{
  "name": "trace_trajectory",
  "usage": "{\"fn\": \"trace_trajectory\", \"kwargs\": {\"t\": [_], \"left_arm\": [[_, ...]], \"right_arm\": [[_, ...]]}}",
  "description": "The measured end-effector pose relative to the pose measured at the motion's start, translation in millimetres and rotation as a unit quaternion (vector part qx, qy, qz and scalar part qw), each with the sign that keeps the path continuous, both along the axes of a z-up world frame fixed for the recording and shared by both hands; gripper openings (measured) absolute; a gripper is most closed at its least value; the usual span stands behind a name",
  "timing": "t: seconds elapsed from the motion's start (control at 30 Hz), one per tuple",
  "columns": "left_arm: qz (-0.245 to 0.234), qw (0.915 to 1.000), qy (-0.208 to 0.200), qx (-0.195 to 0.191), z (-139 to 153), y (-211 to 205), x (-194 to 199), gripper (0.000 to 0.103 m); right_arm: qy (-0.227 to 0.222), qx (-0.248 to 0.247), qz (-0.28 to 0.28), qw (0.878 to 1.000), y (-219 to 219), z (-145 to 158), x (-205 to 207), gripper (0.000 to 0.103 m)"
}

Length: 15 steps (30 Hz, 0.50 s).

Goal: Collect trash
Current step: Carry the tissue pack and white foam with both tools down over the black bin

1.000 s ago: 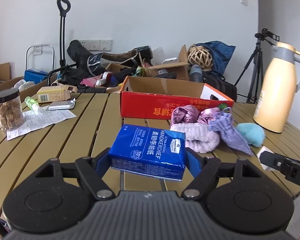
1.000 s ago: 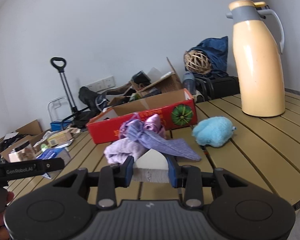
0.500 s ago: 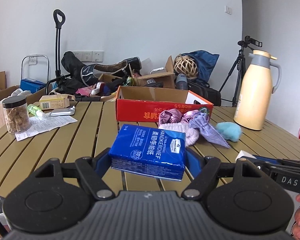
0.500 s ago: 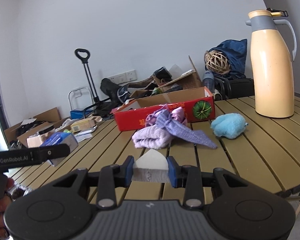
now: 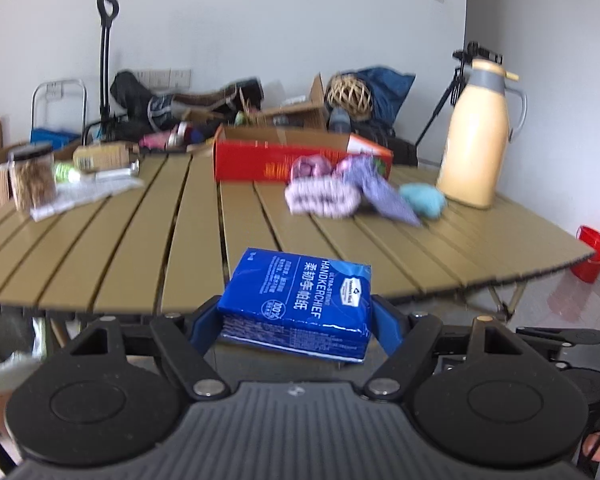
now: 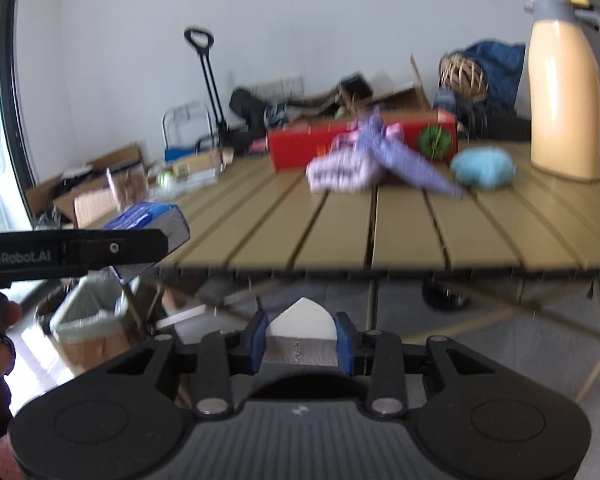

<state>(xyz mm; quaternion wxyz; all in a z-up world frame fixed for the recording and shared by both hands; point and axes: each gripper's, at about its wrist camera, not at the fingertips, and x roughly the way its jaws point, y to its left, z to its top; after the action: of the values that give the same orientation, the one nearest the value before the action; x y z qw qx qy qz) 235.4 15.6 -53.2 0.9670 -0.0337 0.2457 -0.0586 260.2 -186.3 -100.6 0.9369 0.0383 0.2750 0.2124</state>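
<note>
Slatted table (image 5: pixel 148 240) sits ahead with clothes piled on it; my left gripper (image 5: pixel 296 320) clamps a blue tissue pack (image 5: pixel 300 300), my right gripper (image 6: pixel 300 340) pinches a white scrap (image 6: pixel 302 322).

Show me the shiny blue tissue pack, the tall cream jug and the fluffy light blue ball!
Shiny blue tissue pack (image 5: pixel 300 296): left wrist view, printed top face.
Tall cream jug (image 6: pixel 566 92): right wrist view, middle of body.
Fluffy light blue ball (image 6: pixel 482 167): right wrist view, its centre.

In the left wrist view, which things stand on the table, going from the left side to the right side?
Jar of brown snacks → red cardboard box → pile of purple and pink cloths → light blue fluffy thing → cream thermos jug.
</note>
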Motion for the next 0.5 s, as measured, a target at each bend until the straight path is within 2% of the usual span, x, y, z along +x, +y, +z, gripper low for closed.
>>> {"fn": "trace_trajectory", "kwargs": {"t": [0.1,0.23,0.5], "left_arm": [[0.005,0.9998,0.017,0.005,-13.0,0.7,-9.0,0.078],[0.019,0.9979,0.061,0.005,-36.3,4.8,-14.2,0.078],[0.04,0.9887,0.141,0.033,-85.9,8.0,-23.9,0.077]], "right_arm": [[0.029,-0.014,0.002,0.999,2.2,-15.4,-5.7,0.035],[0.074,-0.032,0.003,0.997,4.2,-38.3,-8.3,0.035],[0.149,-0.074,0.018,0.986,14.9,-77.0,-8.4,0.034]]}}
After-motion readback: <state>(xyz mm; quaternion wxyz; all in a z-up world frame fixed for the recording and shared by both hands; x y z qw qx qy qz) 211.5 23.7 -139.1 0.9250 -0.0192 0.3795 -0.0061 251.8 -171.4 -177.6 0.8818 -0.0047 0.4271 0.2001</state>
